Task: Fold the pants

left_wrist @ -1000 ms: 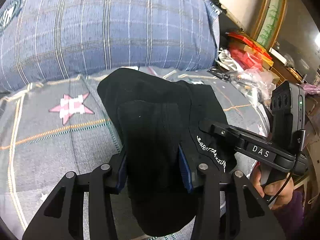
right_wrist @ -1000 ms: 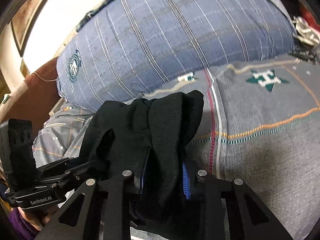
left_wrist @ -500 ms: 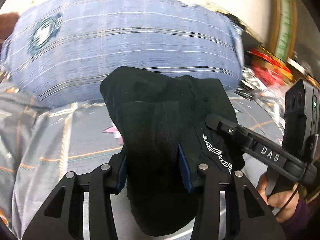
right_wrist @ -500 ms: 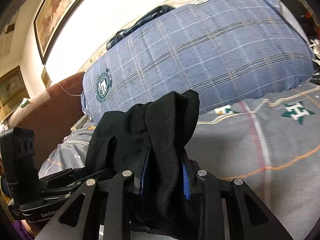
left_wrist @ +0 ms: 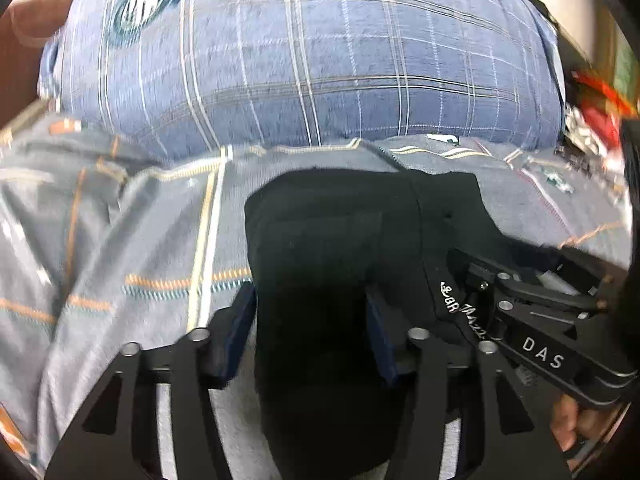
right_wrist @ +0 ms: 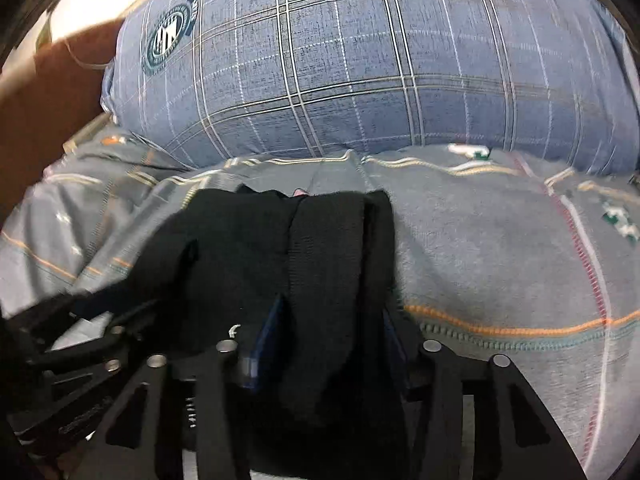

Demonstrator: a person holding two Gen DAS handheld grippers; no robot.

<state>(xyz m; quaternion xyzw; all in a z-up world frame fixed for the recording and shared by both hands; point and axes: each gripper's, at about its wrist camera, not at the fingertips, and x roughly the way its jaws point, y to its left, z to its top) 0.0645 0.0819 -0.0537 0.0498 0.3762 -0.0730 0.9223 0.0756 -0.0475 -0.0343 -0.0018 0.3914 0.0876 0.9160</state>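
The black pants [left_wrist: 336, 248] are bunched into a thick fold with white lettering near one edge. My left gripper [left_wrist: 310, 316] is shut on one end of the fold. My right gripper [right_wrist: 332, 328] is shut on the other end of the pants [right_wrist: 280, 248], where a ribbed band shows. Both hold the fold low over the grey bedspread [left_wrist: 140, 248], its far edge touching or nearly touching the cloth. The right gripper's body shows at the right of the left wrist view [left_wrist: 552, 320], close beside the left one.
A big blue plaid pillow [right_wrist: 380, 60] lies just beyond the pants across the bed's far side. The grey patterned bedspread [right_wrist: 500, 260] spreads right and left. Red and white clutter [left_wrist: 592, 112] sits past the bed's right edge. A brown headboard [right_wrist: 48, 92] is at far left.
Both grippers have swung down toward the bed with the pants still held; the view dropped from wall and pillow to bedspread. The fold now sits lower, near the cloth.
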